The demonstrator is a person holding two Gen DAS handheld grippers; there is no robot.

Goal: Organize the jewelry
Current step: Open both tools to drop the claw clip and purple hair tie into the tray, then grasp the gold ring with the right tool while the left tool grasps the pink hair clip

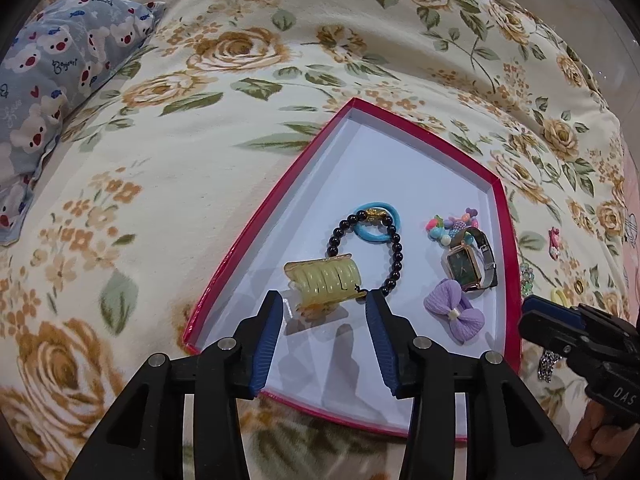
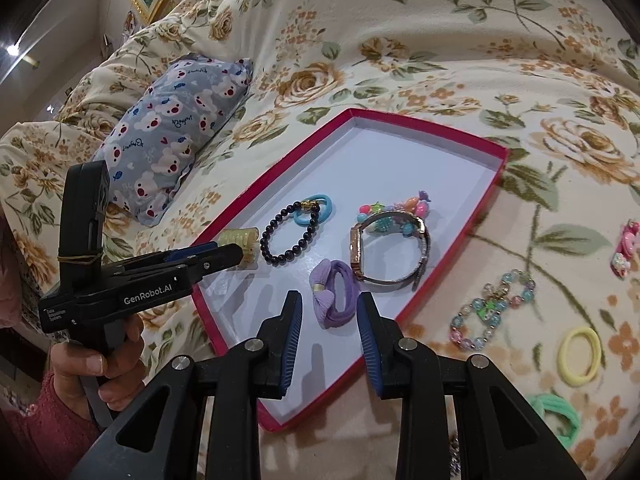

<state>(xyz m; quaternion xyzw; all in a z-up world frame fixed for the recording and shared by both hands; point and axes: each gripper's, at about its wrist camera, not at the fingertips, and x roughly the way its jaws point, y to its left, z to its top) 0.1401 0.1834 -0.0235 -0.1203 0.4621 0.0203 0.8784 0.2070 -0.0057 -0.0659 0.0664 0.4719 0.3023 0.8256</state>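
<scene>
A red box lid point(image 1: 503, 216) point(image 2: 496, 184) with a white floor lies on the floral blanket. In it lie a yellow hair claw point(image 1: 324, 282) point(image 2: 240, 238), a black bead bracelet point(image 1: 396, 256) point(image 2: 280, 256), a blue hair tie point(image 1: 374, 232) point(image 2: 320, 204), a watch point(image 1: 466, 268) point(image 2: 400, 248), a colourful bead bracelet point(image 1: 452, 226) point(image 2: 400, 206) and a purple bow tie point(image 1: 454, 312) point(image 2: 334, 300). My left gripper point(image 1: 324, 308) point(image 2: 224, 254) is open just before the claw, not touching it. My right gripper point(image 2: 330, 308) point(image 1: 532, 312) is open, just short of the purple bow.
Outside the lid on the right lie a pastel bead bracelet point(image 2: 490, 312), a yellow hair tie point(image 2: 578, 356), a green hair tie point(image 2: 556, 416) and a pink clip point(image 2: 626, 248). A blue bear-print pillow point(image 1: 52, 92) point(image 2: 172, 128) lies to the left.
</scene>
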